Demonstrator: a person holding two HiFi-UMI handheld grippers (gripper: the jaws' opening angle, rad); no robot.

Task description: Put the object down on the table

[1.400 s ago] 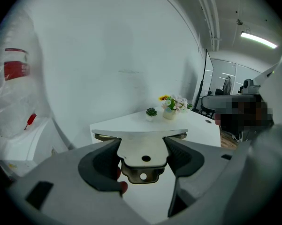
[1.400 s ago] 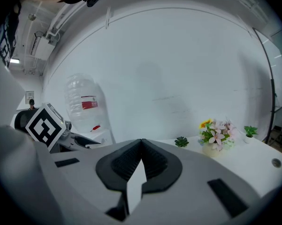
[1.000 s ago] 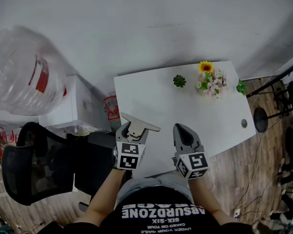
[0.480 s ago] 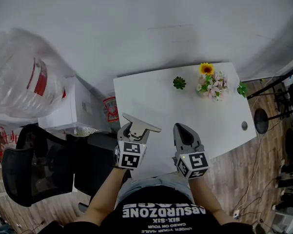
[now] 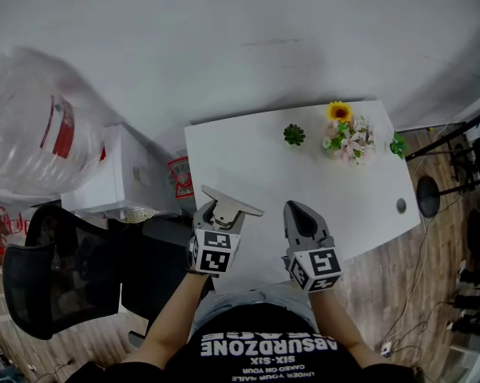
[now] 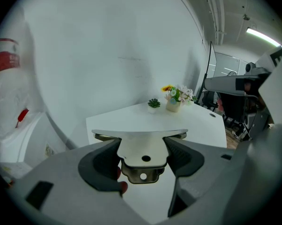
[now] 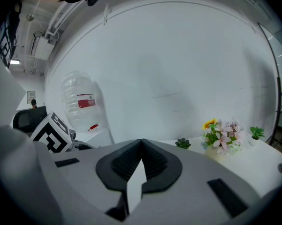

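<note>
- Grippers, two: the left gripper (image 5: pixel 220 211) has its jaws clamped on the narrow stem of a metal bracket (image 5: pixel 232 200). The right gripper (image 5: pixel 297 208) has its jaws pressed together with nothing between them.
- Metal bracket, one: a flat T-shaped plate with a wide top edge and two small holes down its stem. It is held level over the near left part of the counter (image 5: pixel 247 162), raised off the surface.
- Counter, one: white, with one round cable hole (image 5: pixel 400 203) near its right end.
- Plants at the far side of the counter, three: one small succulent (image 5: pixel 294 133), one flower bunch (image 5: pixel 347 134) with a yellow sunflower on top just to its right, and one leafy plant (image 5: pixel 395 144) at the right edge.
- Water bottle (image 5: pixel 40 118), one: large, clear, with a red label, to the left of the counter.
- Office chair (image 5: pixel 48 270), one: black, at lower left.
- Against the frames a second and half a second ago, little differs: both grippers sit at almost the same spots, the bracket has drifted only slightly, and the jaws' states are unchanged.
</note>
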